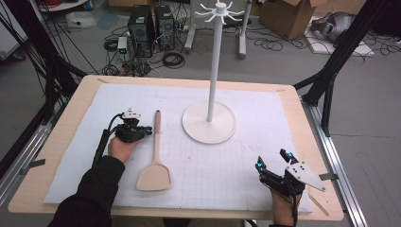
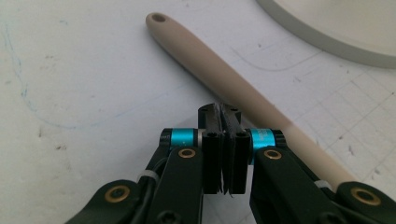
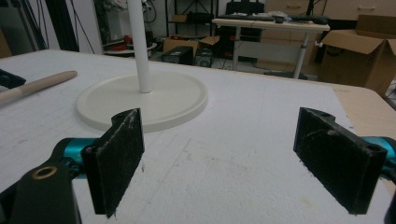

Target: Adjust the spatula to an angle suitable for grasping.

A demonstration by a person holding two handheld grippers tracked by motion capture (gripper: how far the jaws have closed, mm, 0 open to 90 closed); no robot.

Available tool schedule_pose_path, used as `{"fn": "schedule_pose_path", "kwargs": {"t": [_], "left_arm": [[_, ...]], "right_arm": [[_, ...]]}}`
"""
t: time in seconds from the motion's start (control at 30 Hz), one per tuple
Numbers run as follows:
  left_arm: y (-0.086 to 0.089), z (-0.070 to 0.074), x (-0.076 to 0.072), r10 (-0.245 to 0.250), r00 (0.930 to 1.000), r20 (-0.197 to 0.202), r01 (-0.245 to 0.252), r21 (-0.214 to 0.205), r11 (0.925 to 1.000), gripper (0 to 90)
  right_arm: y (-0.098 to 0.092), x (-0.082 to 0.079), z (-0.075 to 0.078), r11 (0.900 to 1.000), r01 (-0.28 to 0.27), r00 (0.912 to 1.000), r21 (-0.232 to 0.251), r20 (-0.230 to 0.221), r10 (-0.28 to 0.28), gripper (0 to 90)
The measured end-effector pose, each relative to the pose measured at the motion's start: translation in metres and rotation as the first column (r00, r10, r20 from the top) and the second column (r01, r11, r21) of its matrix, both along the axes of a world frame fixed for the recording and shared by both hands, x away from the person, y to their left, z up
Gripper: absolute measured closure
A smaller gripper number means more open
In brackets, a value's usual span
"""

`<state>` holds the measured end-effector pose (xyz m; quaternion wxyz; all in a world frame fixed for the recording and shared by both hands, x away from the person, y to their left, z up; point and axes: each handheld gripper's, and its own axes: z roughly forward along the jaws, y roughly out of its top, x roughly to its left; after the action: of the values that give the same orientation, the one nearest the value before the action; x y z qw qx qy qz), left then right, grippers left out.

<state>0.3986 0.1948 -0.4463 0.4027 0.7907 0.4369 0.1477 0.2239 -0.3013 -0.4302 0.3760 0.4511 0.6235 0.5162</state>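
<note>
Here: left tool clenched, empty, beside spatula handle; right tool released, low over mat

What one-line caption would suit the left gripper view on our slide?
Closed left claw poised beside a wooden spatula's handle on the white gridded mat.

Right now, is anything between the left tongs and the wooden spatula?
Nothing visible: the closed left tongs sit directly beside the beige wooden spatula's handle, with bare white mat around them.
</note>
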Motion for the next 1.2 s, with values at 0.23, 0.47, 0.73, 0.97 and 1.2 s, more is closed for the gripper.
{"fn": "schedule_pose_path", "kwargs": {"t": [0.23,0.47,0.73,0.97,1.2], "left_arm": [[-0.011,-0.002,0.0,-0.019,0.9997,0.013,0.02,-0.02,0.9996,88.0],[-0.017,-0.003,0.0,-0.037,0.9993,0.012,0.037,-0.051,0.998,88.3],[-0.021,-0.002,-0.003,-0.106,0.9943,0.015,0.107,-0.101,0.9892,85.8],[-0.011,0.012,-0.011,-0.065,0.9966,0.051,0.071,-0.14,0.9876,59.3],[-0.011,0.029,-0.028,0.05,0.9977,0.047,-0.041,-0.163,0.9857,22.2]], "right_arm": [[0.0,0.0,-0.001,1.0,0.0,1.0,0.002,-0.002,0.0,15.0],[0.001,0.0,0.0,1.0,-0.001,1.0,-0.003,-0.004,0.001,15.0],[0.003,0.002,-0.001,1.0,-0.005,0.9999,-0.002,-0.009,0.005,15.0],[0.005,0.002,-0.001,0.9999,-0.011,0.9999,-0.006,-0.009,0.011,15.0],[0.007,0.003,0.001,0.9998,-0.016,0.9998,-0.008,-0.007,0.016,14.9]]}}
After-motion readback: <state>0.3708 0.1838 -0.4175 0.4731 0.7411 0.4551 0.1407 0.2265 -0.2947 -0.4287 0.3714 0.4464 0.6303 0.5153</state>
